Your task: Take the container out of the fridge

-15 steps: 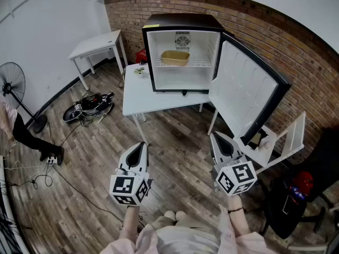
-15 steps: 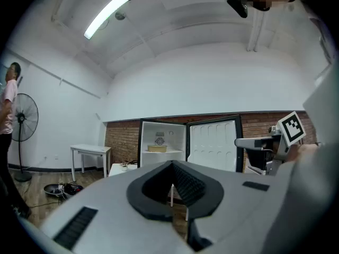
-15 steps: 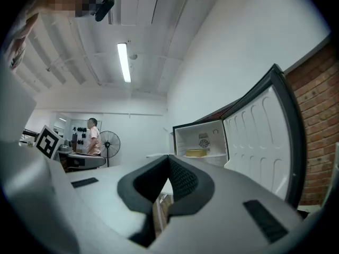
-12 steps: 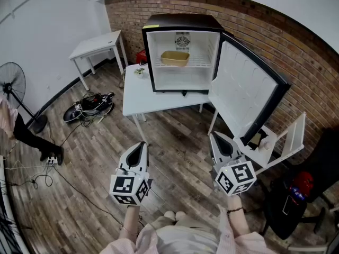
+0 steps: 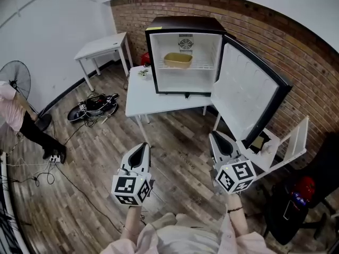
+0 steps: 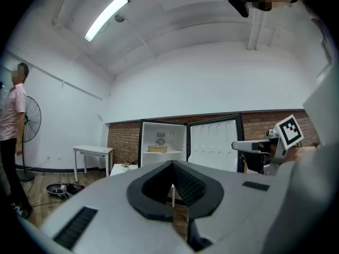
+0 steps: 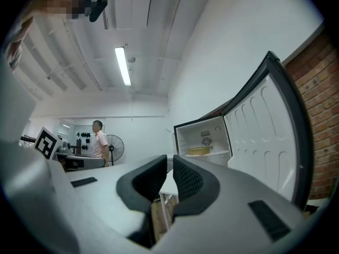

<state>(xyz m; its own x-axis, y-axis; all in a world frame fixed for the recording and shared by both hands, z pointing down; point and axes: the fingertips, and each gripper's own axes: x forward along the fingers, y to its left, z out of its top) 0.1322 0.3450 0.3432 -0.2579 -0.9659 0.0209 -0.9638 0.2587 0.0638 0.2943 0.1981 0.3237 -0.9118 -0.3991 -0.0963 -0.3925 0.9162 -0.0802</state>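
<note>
Container [image 5: 178,60]: tan, shallow, on the wire shelf [image 5: 204,66] inside the open fridge [image 5: 183,23] | Fridge: stands on a white desk [image 5: 153,97], door [image 5: 243,97] swung wide to the right | Left tool [image 5: 142,148]: jaws together, nothing held, well short of the desk | Right tool [image 5: 216,137]: jaws nearly touching, empty, near the door's lower edge

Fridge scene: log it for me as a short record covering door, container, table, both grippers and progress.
fridge: black, standing on a white table
door: swung wide open to the right
container: tan, on the wire shelf inside, nothing touching it
left gripper: shut, empty, well short of the fridge
right gripper: shut, empty, also short of the fridge
progress: container not yet taken out
</note>
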